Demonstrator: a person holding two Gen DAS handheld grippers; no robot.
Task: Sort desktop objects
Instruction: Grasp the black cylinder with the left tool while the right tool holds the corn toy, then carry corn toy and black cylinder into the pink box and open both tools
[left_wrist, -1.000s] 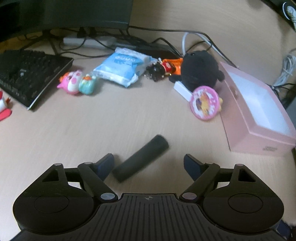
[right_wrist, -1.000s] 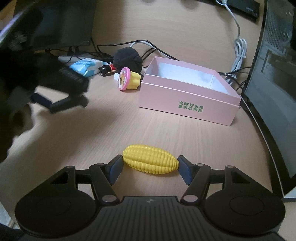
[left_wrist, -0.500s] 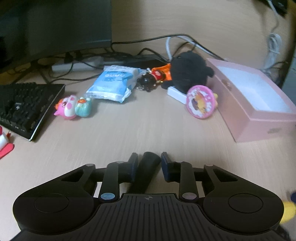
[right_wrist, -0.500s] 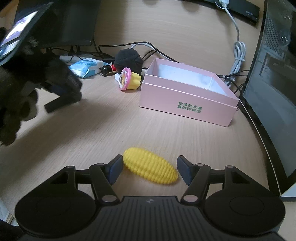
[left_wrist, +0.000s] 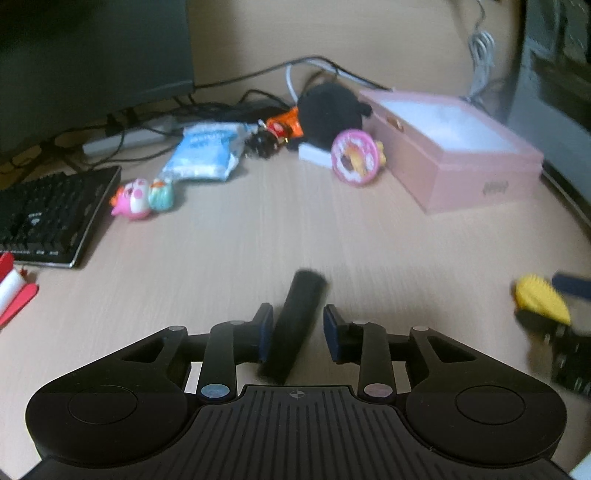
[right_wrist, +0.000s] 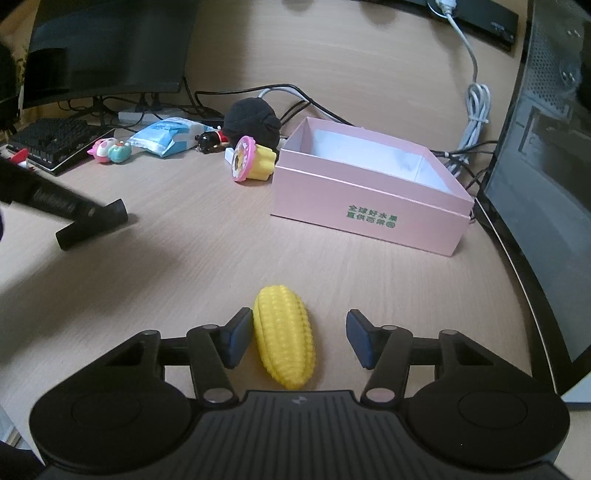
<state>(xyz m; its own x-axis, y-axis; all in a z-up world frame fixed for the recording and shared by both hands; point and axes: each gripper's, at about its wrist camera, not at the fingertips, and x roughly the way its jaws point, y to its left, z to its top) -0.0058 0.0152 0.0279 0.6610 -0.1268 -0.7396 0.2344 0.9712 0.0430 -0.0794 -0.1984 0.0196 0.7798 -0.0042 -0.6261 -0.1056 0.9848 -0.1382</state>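
Note:
A black cylinder (left_wrist: 301, 306) lies askew between the pads of my left gripper (left_wrist: 297, 332). It touches the left pad (left_wrist: 266, 332) and the tip of the right one. The jaws are opening slightly around it. The right wrist view shows the same cylinder (right_wrist: 92, 223) in that gripper at the far left. A yellow toy corn (right_wrist: 284, 339) lies lengthwise on the desk inside my right gripper (right_wrist: 299, 325). These jaws are closing: the left pad (right_wrist: 236, 339) is against the corn and the right pad stands well apart. The open pink box (right_wrist: 369, 199) sits beyond.
Along the desk's back are a black plush (left_wrist: 328, 114), a pink cupcake toy (left_wrist: 354, 158), a blue tissue pack (left_wrist: 207, 155), a pink-and-green toy (left_wrist: 140, 199) and cables. A keyboard (left_wrist: 44, 210) lies left. A computer tower (right_wrist: 546, 184) stands right.
My left jaws shut on the black cylinder, and the hand swung right with it. The corn turned from crosswise to lengthwise while my right jaws narrowed.

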